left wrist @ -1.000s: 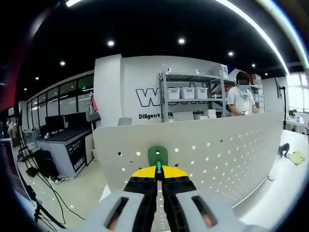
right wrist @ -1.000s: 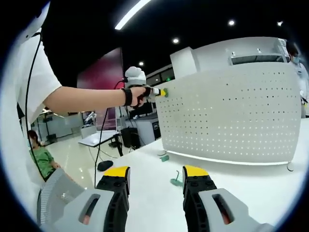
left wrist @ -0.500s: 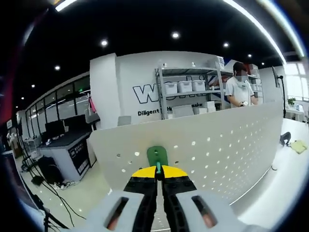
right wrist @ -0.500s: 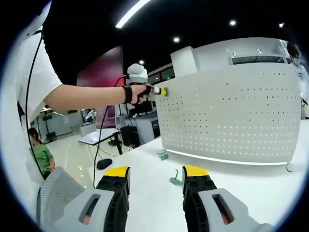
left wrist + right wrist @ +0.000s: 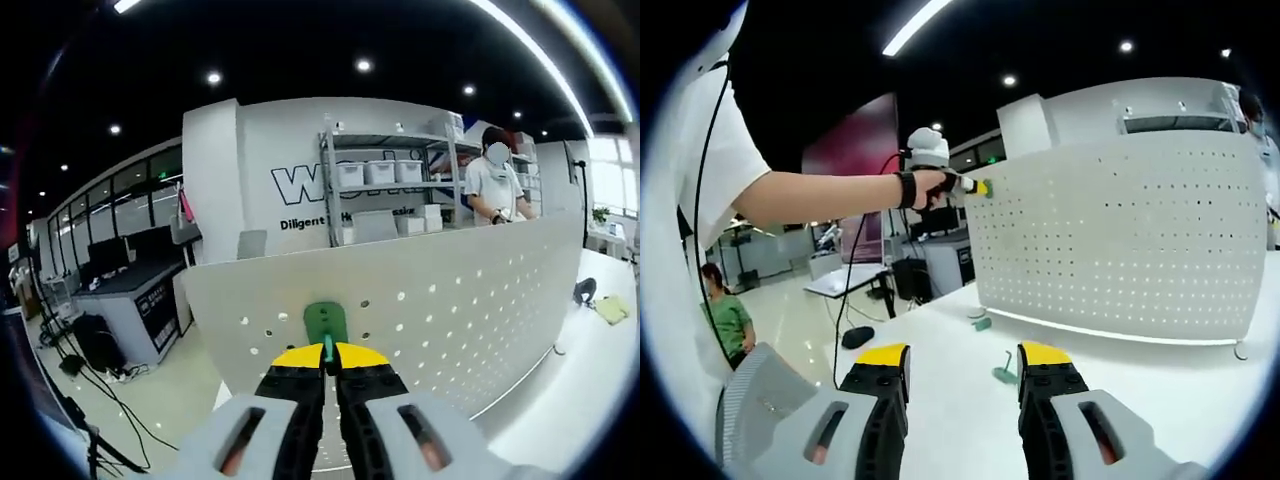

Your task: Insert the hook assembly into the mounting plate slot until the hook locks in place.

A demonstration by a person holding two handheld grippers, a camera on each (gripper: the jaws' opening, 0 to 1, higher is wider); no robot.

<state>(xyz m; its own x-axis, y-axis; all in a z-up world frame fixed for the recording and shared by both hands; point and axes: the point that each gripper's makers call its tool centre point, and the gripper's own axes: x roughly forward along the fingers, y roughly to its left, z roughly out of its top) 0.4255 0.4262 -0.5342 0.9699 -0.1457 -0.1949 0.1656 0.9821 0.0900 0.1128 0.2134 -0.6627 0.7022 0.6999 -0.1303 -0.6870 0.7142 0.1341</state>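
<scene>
One green hook point(image 5: 325, 323) sits flat against the upper left corner of the white pegboard point(image 5: 470, 300), just above the yellow tips of the left gripper point(image 5: 327, 352), whose jaws are pressed together on the hook's thin stem. In the right gripper view the same left gripper point(image 5: 978, 188) shows small at the board's top left corner, held by a person's hand point(image 5: 928, 188) with a black wrist strap, the bare arm reaching in from a white sleeve.

The right gripper point(image 5: 962, 362) hangs low over the white table point(image 5: 1160, 400), jaws spread wide apart and grasping nothing. Two more green hooks lie on the table: one point(image 5: 1004, 374) between the jaw tips, another point(image 5: 981, 324) nearer the pegboard's foot.

Behind the board stand a metal shelf point(image 5: 390, 195) with three white bins and a person in white point(image 5: 495, 185). Another person in green point(image 5: 728, 322) sits far off.
</scene>
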